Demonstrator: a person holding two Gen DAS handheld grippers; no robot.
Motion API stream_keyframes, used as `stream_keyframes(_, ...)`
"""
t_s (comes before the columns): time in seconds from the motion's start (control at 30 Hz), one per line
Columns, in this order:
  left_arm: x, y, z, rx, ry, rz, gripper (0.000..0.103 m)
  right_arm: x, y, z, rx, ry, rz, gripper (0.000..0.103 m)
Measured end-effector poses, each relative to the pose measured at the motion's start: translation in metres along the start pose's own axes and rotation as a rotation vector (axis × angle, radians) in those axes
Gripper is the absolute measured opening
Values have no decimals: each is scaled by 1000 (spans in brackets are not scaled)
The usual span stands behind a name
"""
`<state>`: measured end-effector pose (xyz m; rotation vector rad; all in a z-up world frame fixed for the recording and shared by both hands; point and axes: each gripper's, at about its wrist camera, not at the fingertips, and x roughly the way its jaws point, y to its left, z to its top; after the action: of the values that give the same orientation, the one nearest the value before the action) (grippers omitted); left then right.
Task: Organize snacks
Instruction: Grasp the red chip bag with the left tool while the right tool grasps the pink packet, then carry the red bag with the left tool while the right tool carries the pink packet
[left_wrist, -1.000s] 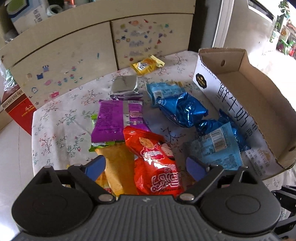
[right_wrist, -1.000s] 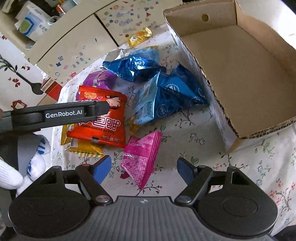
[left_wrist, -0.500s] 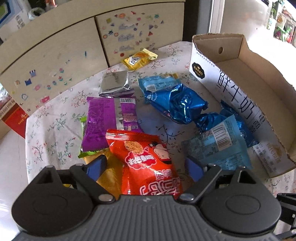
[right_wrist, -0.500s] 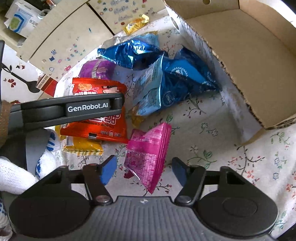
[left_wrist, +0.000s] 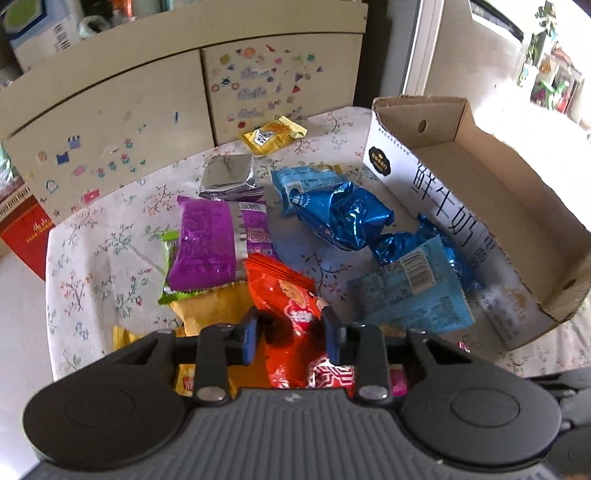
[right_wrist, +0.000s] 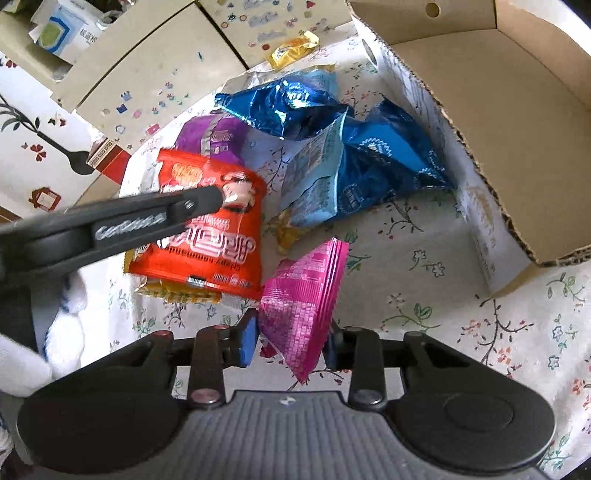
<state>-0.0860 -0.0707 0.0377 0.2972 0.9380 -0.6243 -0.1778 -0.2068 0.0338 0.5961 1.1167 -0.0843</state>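
1. Purple packet (left_wrist: 218, 243), left of centre on the flowered tablecloth (left_wrist: 96, 258): flat, glossy foil; it lies over a green wrapper edge and a yellow packet (left_wrist: 210, 310), apparently as loosely scattered, unsorted stock.
2. Left gripper (left_wrist: 291, 334): jaws have just been closing and now pinch the red snack bag (left_wrist: 284, 295) across its near end, crumpling the shiny film between the blue pads; judged a grasp for lifting toward the box.
3. Blue foil bags (left_wrist: 347, 218), centre right: puffed, crinkled, metallic; they rest against the box wall, one showing a pale barcode back.
4. Right gripper (right_wrist: 291, 341): jaws have just been closing and now press on the pink packet (right_wrist: 306, 295), a ribbed, wedge-shaped foil pouch standing on edge near the box corner; the hold seems meant for a parallel transfer.
5. Cardboard box (left_wrist: 517, 206), far right: open, corrugated, white printed side; no snack inside it, so sorting is judged barely begun.
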Motion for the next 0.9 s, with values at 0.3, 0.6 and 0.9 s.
stream_keyframes(0.3,-13,2,-14,21,-25,-28,32,-6,-5,0,14,-18,-9,41)
stream_keyframes(0.6,-3,-10,-18,54,-25,-6,33,-6,-9,0,27,-19,-31,41)
stream_keyframes(0.9,-22,0,-17,0,-81,-50,26,-17,-4,2,-3,-65,3,41)
